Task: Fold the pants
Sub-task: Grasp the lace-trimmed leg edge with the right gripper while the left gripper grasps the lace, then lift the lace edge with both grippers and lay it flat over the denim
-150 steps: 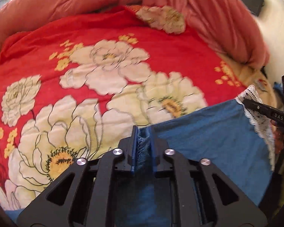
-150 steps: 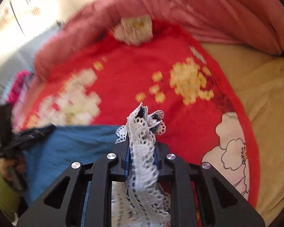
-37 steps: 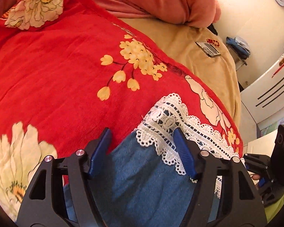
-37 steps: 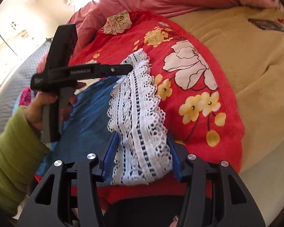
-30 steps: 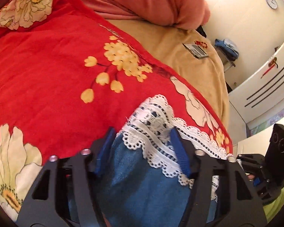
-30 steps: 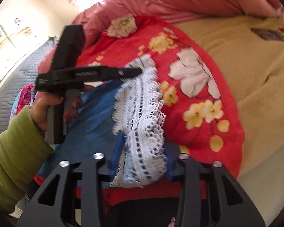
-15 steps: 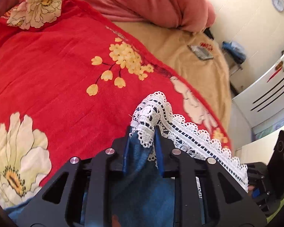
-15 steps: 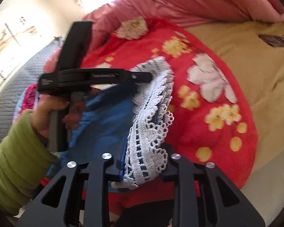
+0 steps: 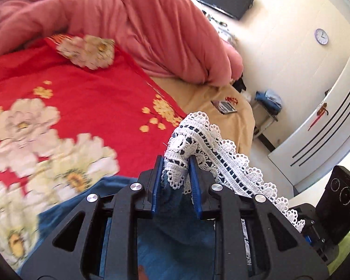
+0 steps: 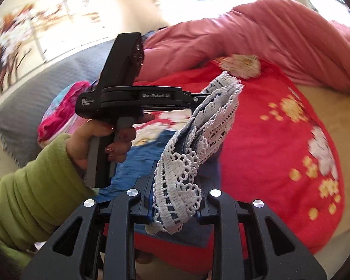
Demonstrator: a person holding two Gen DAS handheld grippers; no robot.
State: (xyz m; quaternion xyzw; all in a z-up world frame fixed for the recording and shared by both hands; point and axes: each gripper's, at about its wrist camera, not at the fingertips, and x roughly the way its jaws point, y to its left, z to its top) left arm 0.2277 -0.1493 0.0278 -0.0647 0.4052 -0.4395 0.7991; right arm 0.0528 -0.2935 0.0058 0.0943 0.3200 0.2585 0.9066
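While both tools grip the white lace hem [image 9: 224, 158], the blue pants [image 9: 175, 231] hang lifted above the red floral blanket [image 9: 93, 102] on the bed. The left hand-held gripper [image 9: 175, 175] pinches one lace corner between its blue pads; the right hand-held gripper [image 10: 175, 200] pinches the other, the trim stretched between them. Far off, a pink duvet [image 9: 133, 21] borders the blanket; to its right lies bare tan sheet [image 10: 338, 107].

Home bedroom: bed [image 9: 235, 121], pink duvet [image 9: 151, 23], wall clock [image 9: 321, 36].
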